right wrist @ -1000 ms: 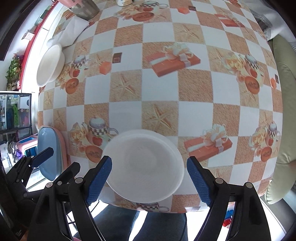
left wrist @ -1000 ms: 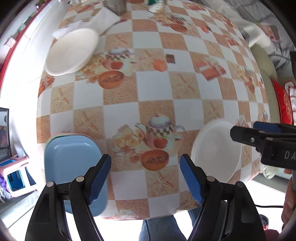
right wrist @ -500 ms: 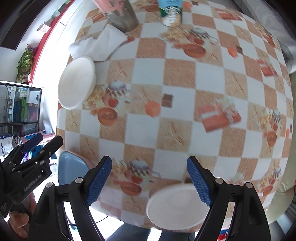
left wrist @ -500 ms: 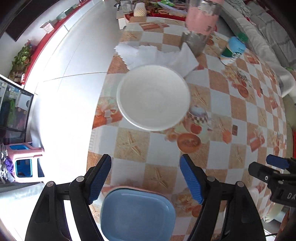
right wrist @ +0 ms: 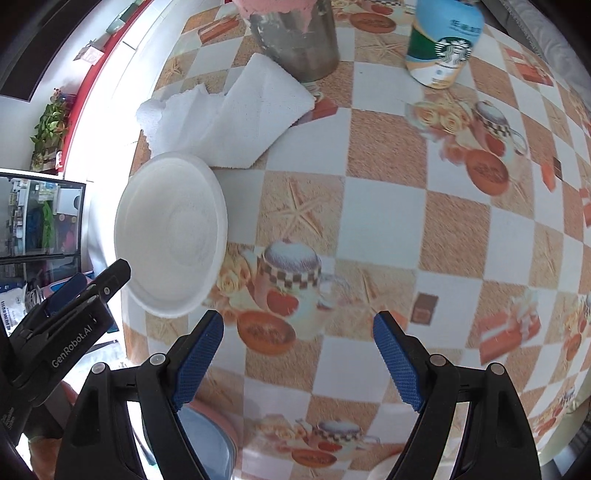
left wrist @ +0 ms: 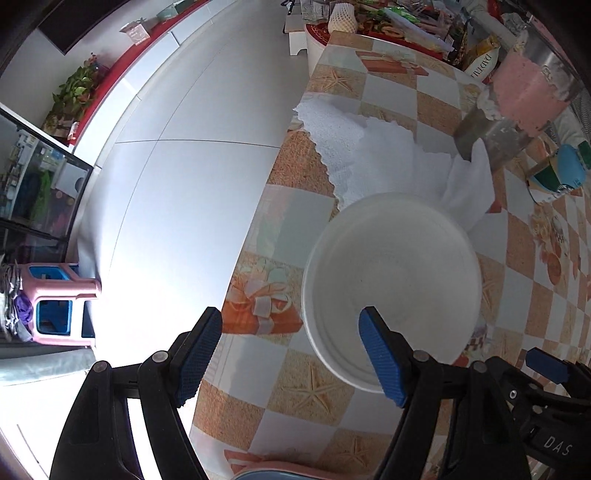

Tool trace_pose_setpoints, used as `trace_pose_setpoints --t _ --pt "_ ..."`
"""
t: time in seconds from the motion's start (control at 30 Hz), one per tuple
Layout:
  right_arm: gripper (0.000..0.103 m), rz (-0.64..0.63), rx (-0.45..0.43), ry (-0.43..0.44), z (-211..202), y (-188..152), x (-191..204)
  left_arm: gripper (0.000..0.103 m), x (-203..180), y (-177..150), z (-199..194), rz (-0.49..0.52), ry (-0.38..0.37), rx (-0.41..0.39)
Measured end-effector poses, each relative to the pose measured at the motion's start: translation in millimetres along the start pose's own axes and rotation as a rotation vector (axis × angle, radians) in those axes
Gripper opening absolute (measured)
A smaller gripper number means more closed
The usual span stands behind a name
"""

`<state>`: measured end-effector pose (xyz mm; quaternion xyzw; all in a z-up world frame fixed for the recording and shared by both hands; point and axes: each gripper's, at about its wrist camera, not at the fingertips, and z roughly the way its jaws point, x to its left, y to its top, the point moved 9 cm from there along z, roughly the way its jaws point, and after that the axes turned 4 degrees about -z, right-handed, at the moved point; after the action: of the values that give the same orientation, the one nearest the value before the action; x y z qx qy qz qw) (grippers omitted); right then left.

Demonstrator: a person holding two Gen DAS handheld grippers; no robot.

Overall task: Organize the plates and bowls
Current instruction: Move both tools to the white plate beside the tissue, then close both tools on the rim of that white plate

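- The table point(right wrist: 380, 218), covered in a checkered orange-and-white cloth printed with teapots, starfish and gift boxes, is filling most of both wrist views; its left edge is running beside a pale tiled floor point(left wrist: 177, 177).
- Along the far wall a red-topped counter point(left wrist: 122, 62) is carrying potted plants, and a pink and blue stool point(left wrist: 59, 299) is standing on the floor.
- The white bowl point(left wrist: 391, 284) is sitting upright near the table's left edge, empty.
- The left gripper point(left wrist: 291, 358) is hanging above the bowl's near rim with its jaws spread wide, holding nothing; its right finger is showing over the bowl's inside and its left finger over the table edge, and I cannot tell whether either is touching.
- The right gripper point(right wrist: 297, 363) is pointing down at bare cloth just right of the bowl, jaws wide apart and empty.
- A white crumpled cloth point(right wrist: 229, 118) is lying just behind the bowl, its edge touching or slipping under the far rim.
- A metal canister with pink contents point(right wrist: 299, 33) is standing on that cloth's far end, and a Starbucks cup point(right wrist: 443, 48) is standing to its right.
- A blue plate point(right wrist: 207, 446) on a pink one is peeking in at the near table edge, partly hidden by the right gripper's left finger.
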<state>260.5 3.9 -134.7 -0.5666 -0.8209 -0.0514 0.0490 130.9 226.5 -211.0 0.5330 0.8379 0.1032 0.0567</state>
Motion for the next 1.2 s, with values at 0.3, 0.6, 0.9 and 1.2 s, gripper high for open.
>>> trace_pose_setpoints --t 0.3,0.6,0.9,1.2 --pt "0.084 0.007 0.0 0.035 31 24 19 0.079 -1 14 25 0.029 0.03 0.006" --pt "0.057 -0.04 -0.023 0.057 46 34 38 0.073 -7 22 34 0.053 0.021 0.006" --pt "0.02 -0.017 0.014 0.154 50 26 41 0.03 -50 -1 30 0.15 -0.067 0.059" --pt "0.02 -0.074 0.127 0.079 46 -29 -8 0.03 -106 -70 14 0.236 -0.118 0.153"
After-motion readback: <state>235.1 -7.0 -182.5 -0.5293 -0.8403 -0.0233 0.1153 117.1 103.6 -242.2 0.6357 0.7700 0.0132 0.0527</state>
